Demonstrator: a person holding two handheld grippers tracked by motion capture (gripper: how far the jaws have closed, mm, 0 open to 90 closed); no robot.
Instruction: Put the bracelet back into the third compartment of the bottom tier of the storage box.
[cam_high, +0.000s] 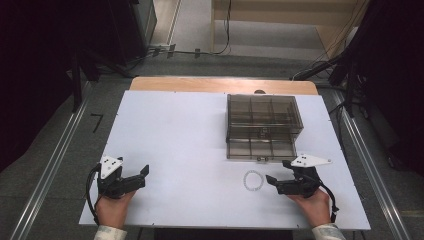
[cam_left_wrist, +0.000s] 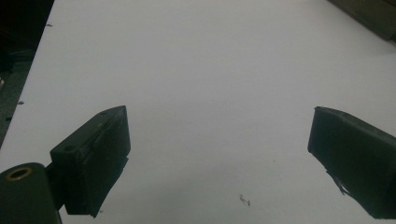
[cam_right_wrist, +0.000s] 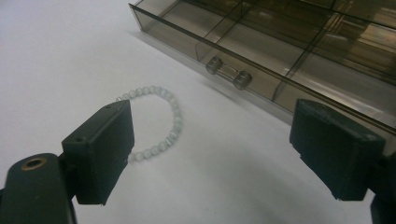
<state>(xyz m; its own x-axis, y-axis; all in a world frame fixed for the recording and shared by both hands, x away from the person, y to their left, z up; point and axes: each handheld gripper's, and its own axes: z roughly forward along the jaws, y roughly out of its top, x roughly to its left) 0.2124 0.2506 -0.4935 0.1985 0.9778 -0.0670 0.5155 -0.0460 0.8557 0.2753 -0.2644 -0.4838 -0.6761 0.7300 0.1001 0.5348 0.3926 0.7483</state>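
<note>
One bead bracelet, one smoky plastic box

We hold our right gripper (cam_right_wrist: 210, 154) and left gripper (cam_left_wrist: 217, 158) released; the round, pale bracelet (cam_right_wrist: 159, 119) lies lower centre, near the open drawer (cam_right_wrist: 261, 60).

High view overhead facing forward, gripper views low, sharing table (cam_high: 190, 135)

The light is falling from above and is making the white table (cam_high: 170, 150) the brightest part of the high view, while the floor and the corners around it are staying very dim, nearly black. The picture there is looking soft and a little grainy. In the left gripper view the table is showing a smooth fall from bright at the top to grey near the bottom, and the black jaws are appearing slightly blurred. In the right gripper view the smoky plastic box (cam_right_wrist: 289, 42) is giving pale reflections, and the bead bracelet (cam_right_wrist: 161, 116) is casting almost no shadow.
</note>
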